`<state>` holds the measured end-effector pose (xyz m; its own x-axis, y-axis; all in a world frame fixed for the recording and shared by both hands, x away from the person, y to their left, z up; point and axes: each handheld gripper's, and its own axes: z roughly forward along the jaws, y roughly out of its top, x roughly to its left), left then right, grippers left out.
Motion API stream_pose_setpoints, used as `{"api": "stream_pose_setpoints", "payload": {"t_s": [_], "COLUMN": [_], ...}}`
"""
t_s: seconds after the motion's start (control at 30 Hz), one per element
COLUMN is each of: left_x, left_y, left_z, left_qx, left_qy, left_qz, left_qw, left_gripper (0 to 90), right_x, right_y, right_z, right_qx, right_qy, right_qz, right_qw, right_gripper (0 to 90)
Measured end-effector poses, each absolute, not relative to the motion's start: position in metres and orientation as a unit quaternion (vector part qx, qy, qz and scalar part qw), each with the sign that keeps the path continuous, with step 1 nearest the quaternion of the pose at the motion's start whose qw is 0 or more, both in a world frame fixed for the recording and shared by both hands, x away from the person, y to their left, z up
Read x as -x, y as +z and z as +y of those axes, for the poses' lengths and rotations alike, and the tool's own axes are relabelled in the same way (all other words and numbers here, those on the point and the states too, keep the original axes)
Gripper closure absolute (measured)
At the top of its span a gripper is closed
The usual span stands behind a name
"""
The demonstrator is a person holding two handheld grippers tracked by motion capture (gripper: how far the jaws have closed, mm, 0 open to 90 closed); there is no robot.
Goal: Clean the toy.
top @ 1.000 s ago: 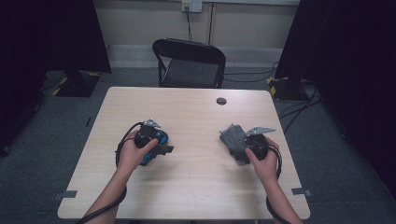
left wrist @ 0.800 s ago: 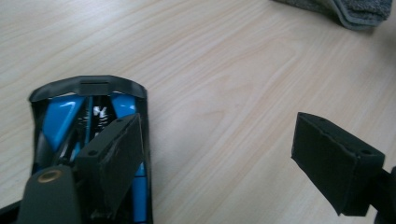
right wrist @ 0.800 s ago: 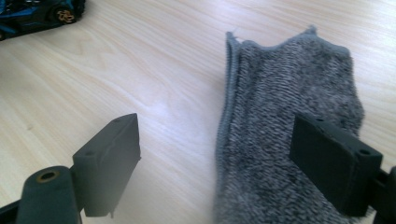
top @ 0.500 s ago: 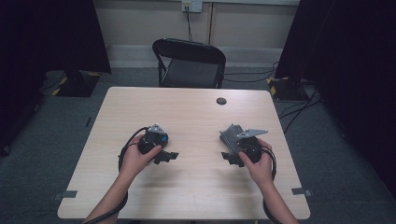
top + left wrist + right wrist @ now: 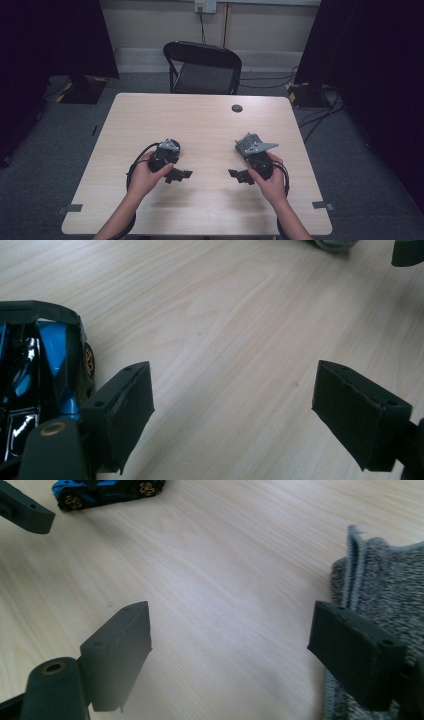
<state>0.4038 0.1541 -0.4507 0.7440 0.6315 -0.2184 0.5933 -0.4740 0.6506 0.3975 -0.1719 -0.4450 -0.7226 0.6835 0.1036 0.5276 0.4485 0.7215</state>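
Observation:
A blue and black toy car (image 5: 30, 370) lies on the wooden table (image 5: 200, 120), just outside one jaw of my left gripper (image 5: 232, 390). That gripper stands open over bare wood. In the high view my left gripper (image 5: 179, 175) points toward the table's middle, facing my right gripper (image 5: 241, 176). My right gripper (image 5: 230, 635) is open too, with nothing between its jaws. A grey knitted cloth (image 5: 380, 595) lies beside and partly behind one of its jaws. Farther off in the right gripper view lies the toy car (image 5: 107, 490).
A small black round cap (image 5: 237, 108) sits on the far part of the table. A black folding chair (image 5: 205, 67) stands behind the far edge. Dark curtains flank the room, and cables run over the grey floor at right.
Both hands have shifted a little toward each other and the jaws now face inward. The blue car that showed beside the left gripper in the high view is now covered by it.

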Motion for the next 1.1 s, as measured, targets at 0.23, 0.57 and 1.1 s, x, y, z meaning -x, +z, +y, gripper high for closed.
{"api": "stream_pose_setpoints", "payload": {"t_s": [0.23, 0.57, 1.1], "left_x": [-0.395, -0.381, -0.372], "left_y": [-0.454, -0.463, -0.471], "left_z": [0.158, 0.16, 0.145], "left_qx": [-0.86, -0.865, -0.877], "left_qy": [0.021, 0.018, 0.017], "left_qz": [0.353, 0.345, 0.312], "left_qw": [0.367, 0.364, 0.366], "left_gripper": [16.4, 16.4, 16.4], "right_x": [-0.39, -0.381, -0.37], "right_y": [-0.451, -0.456, -0.469], "right_z": [-0.164, -0.157, -0.151], "right_qx": [-0.349, -0.341, -0.319], "right_qy": [0.387, 0.39, 0.383], "right_qz": [0.849, 0.852, 0.864], "right_qw": [0.087, 0.079, 0.066], "right_gripper": [16.3, 16.4, 16.5]}}
